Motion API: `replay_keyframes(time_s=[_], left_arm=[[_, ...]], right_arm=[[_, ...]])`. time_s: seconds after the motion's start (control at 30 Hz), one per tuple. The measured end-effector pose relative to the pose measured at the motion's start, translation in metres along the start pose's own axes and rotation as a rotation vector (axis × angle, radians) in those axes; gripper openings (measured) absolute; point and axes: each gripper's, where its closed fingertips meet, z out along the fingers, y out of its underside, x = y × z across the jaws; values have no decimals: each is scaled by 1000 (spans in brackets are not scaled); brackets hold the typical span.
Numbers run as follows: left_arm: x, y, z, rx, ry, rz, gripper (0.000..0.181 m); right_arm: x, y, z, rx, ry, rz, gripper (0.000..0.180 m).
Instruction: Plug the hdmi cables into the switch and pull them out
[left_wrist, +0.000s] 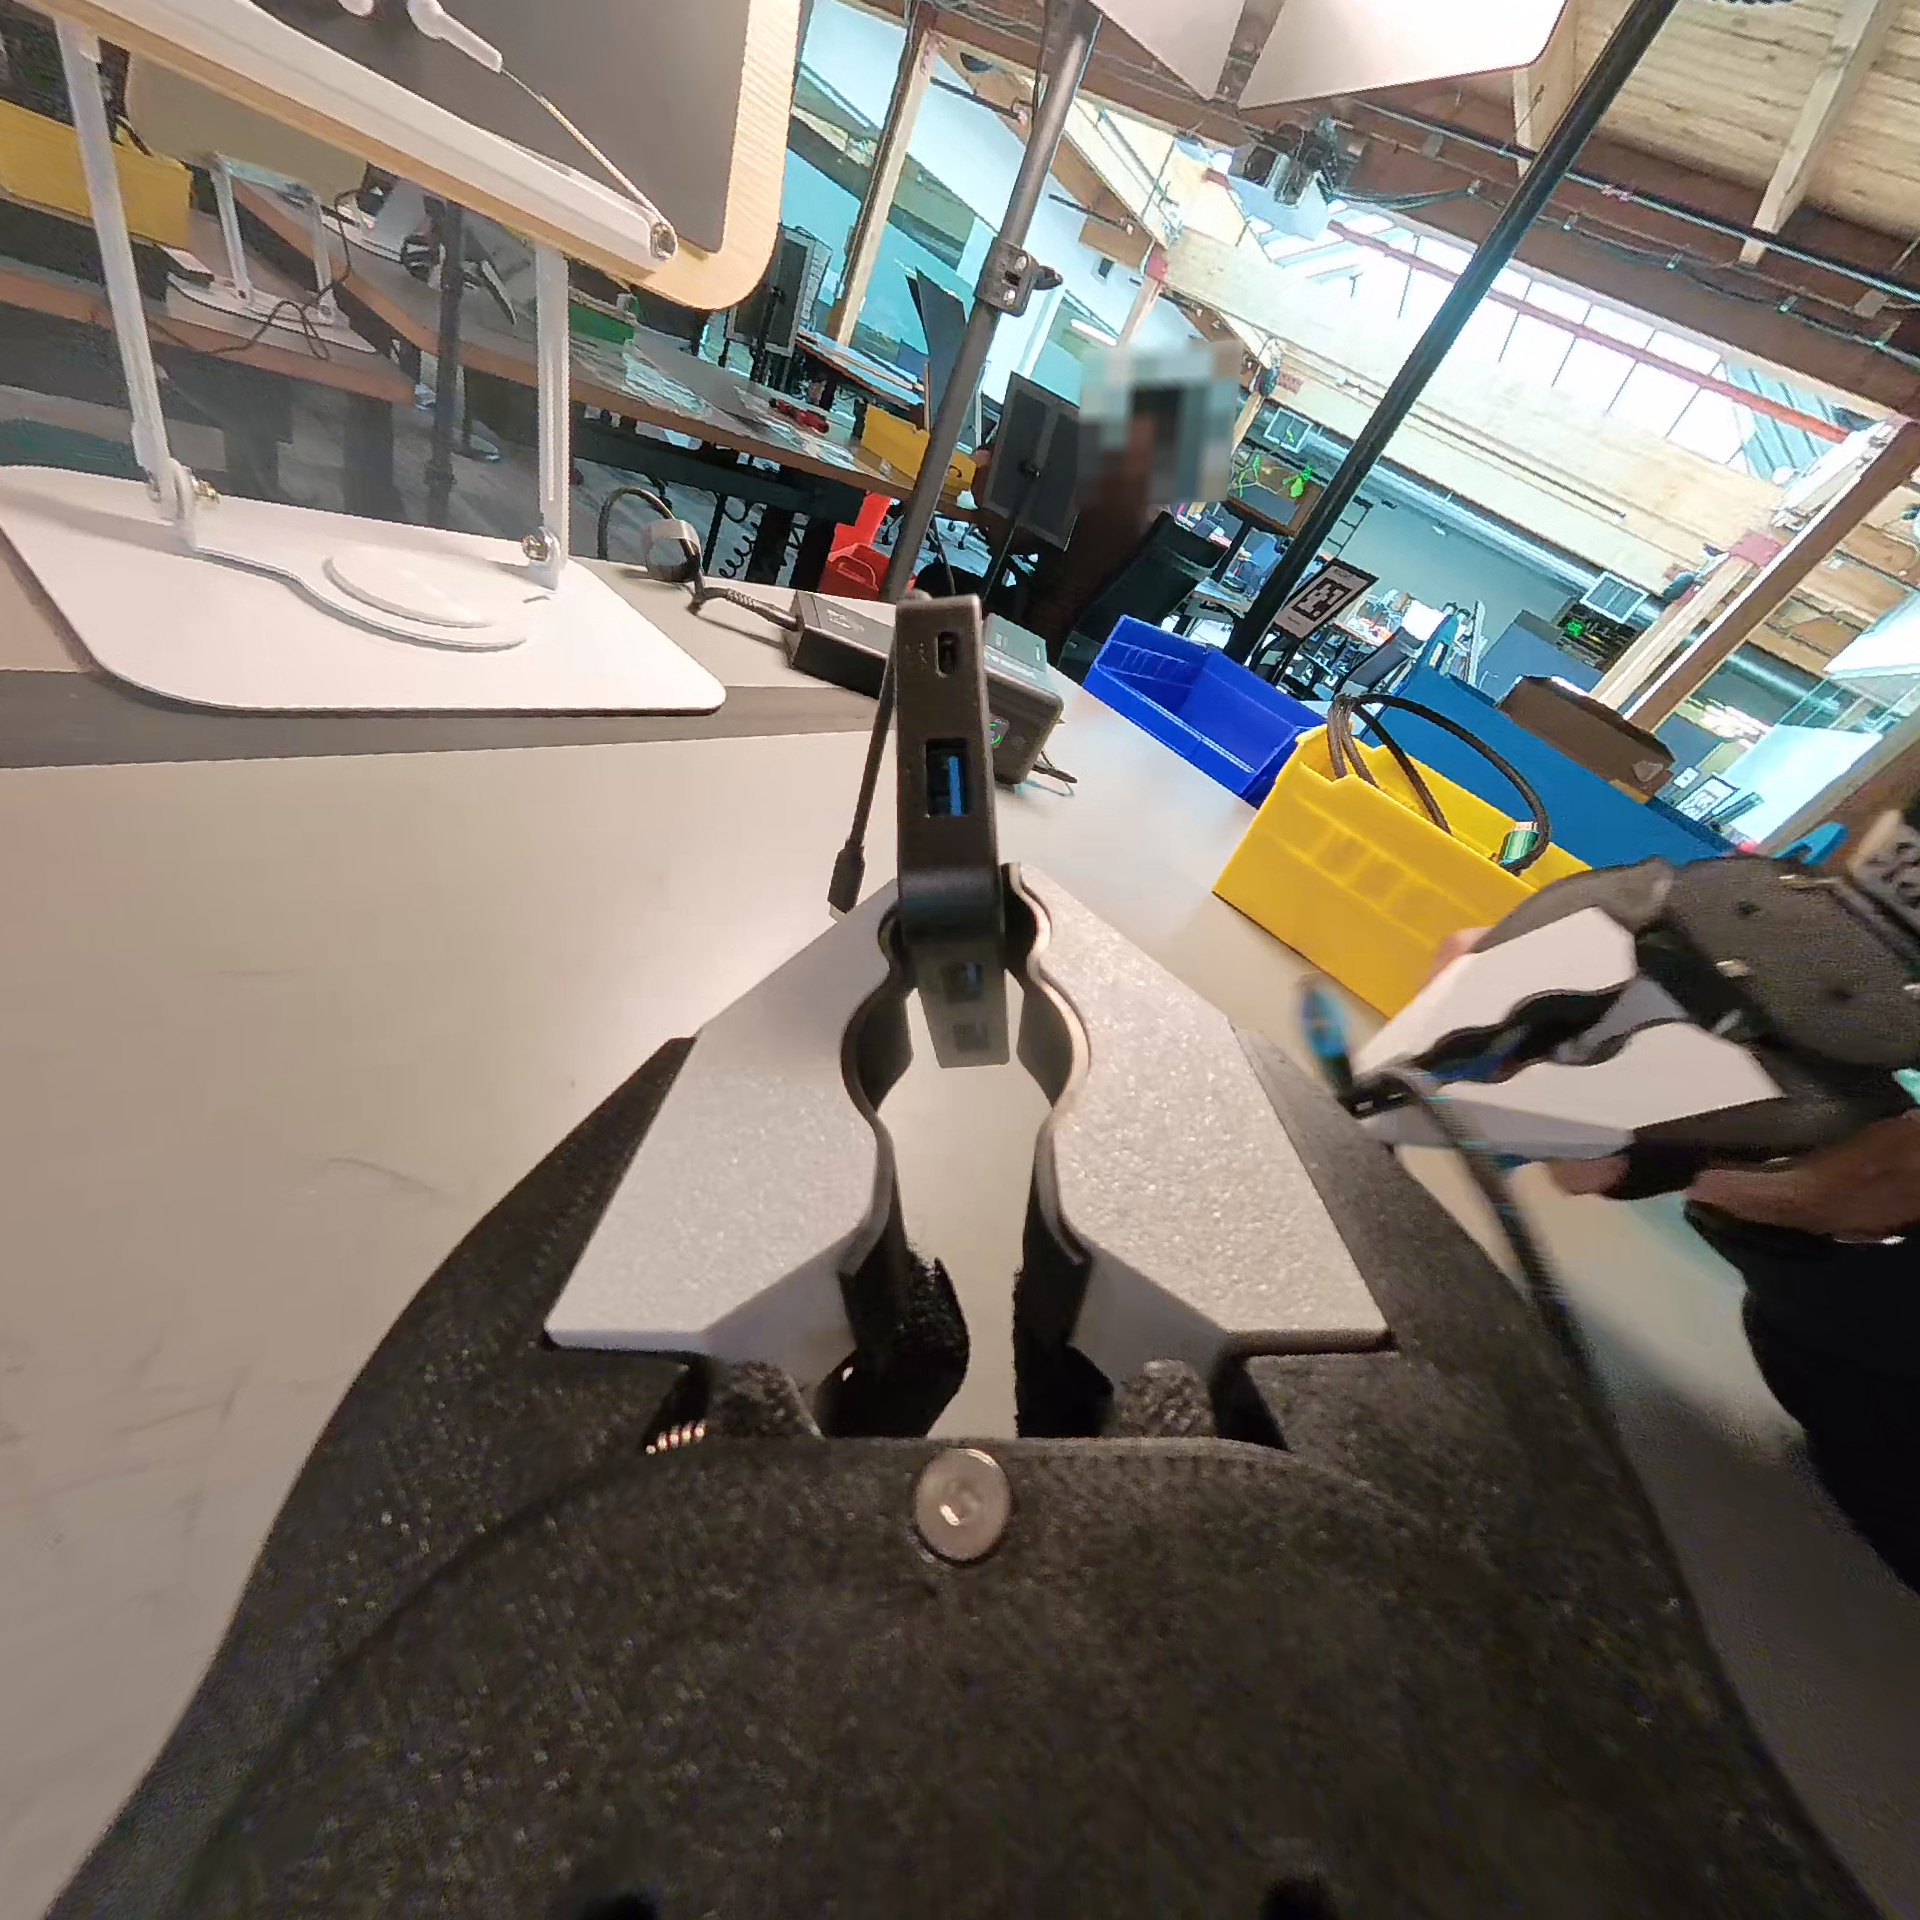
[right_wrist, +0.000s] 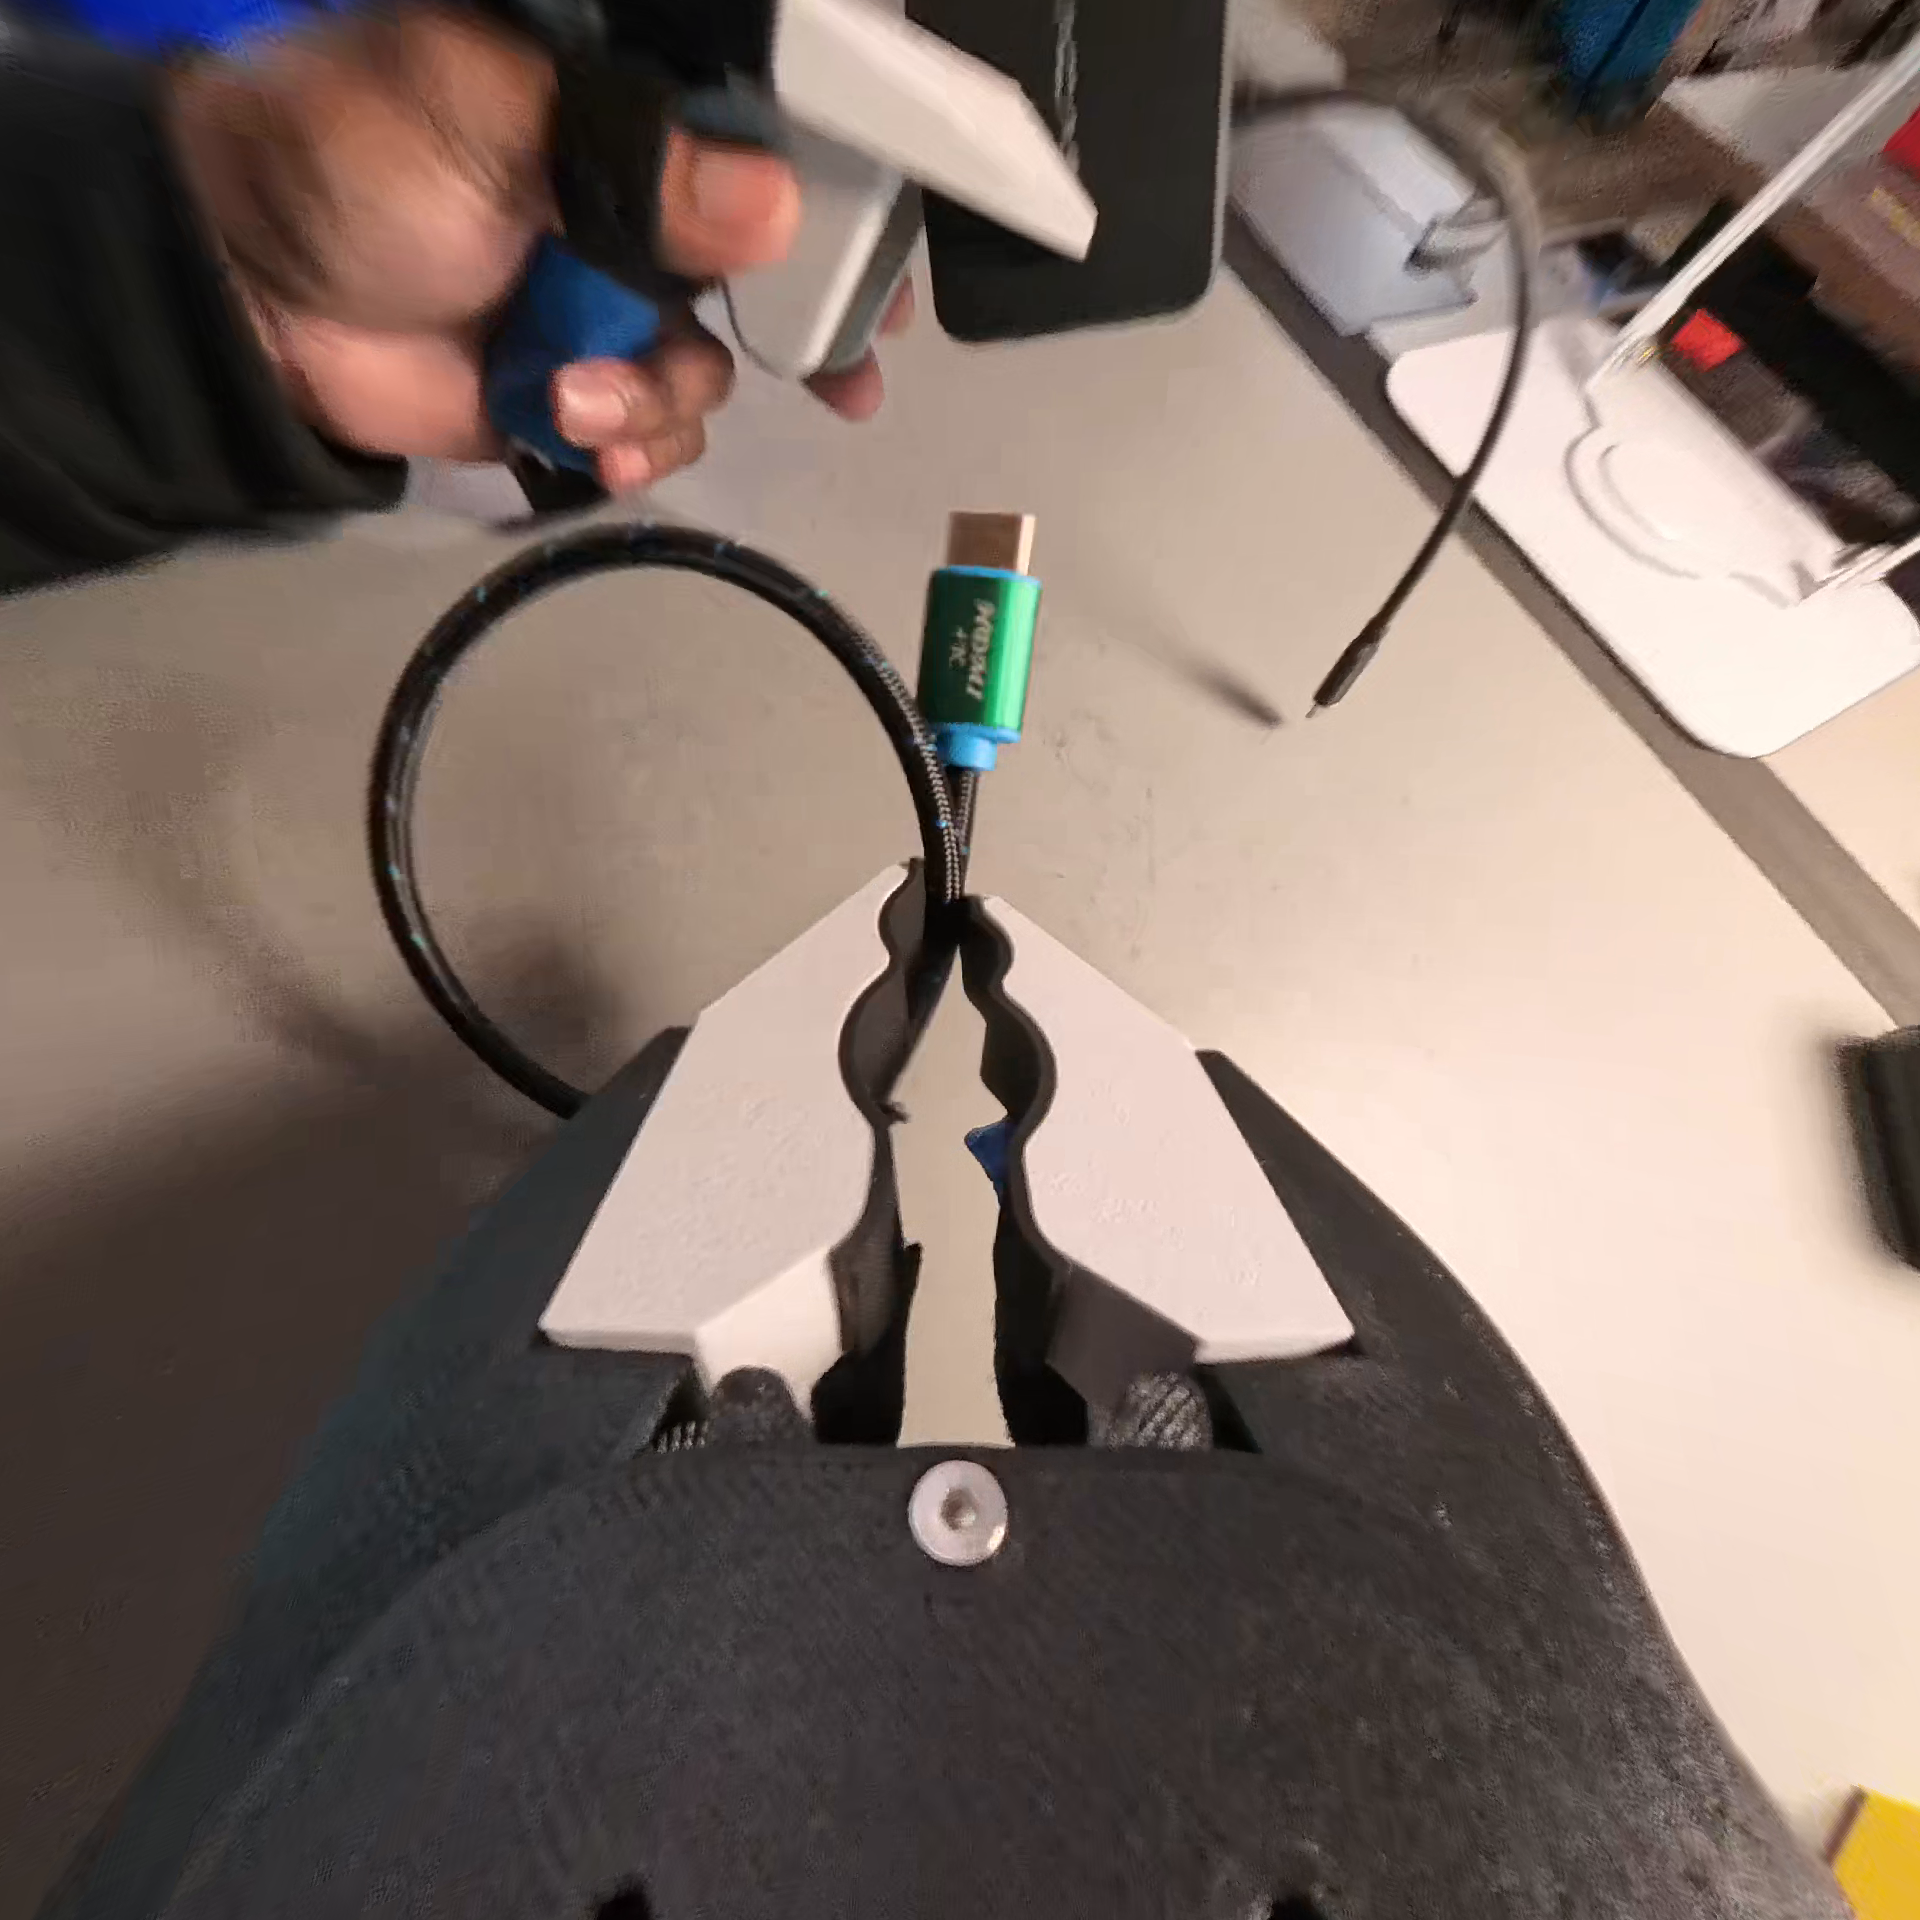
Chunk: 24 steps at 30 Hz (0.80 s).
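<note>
Pinching the floppy braided HDMI cable (right_wrist: 940, 831) behind its green plug (right_wrist: 979, 655), the right gripper (right_wrist: 948, 904) risks wobble, while the left gripper (left_wrist: 951, 914) clamps the rigid switch (left_wrist: 943, 758).

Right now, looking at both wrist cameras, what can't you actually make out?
- Left wrist view: the switch's lower end is hidden between the left gripper's fingers, so any ports there can't be seen.
- Left wrist view: the right gripper is motion-blurred; its cable is just a smear.
- Right wrist view: the cable runs behind the right gripper; its far end is hidden.
- Right wrist view: the hand is blurred.
</note>
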Motion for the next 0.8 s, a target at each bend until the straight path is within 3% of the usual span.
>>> replay_keyframes(time_s=[0.1,0.23,0.33,0.47,0.57,0.7,0.8], left_arm=[[-1,0,-1,4,-3,2,13],[0,-1,-1,7,-4,6,13],[1,-1,0,8,-4,15,13],[6,0,1,5,1,27,13],[12,1,3,3,8,47,13],[22,2,5,0,23,82,13],[29,5,7,-8,37,97,13]], right_arm=[[10,-16,-50,109,74,19,6],[51,-24,-147,175,249,14,7],[102,2,-223,93,442,-10,7],[161,68,-301,-98,647,-98,7],[171,122,-313,-192,613,-136,7],[149,186,-287,-379,434,-115,8],[142,204,-277,-449,398,-96,14]])
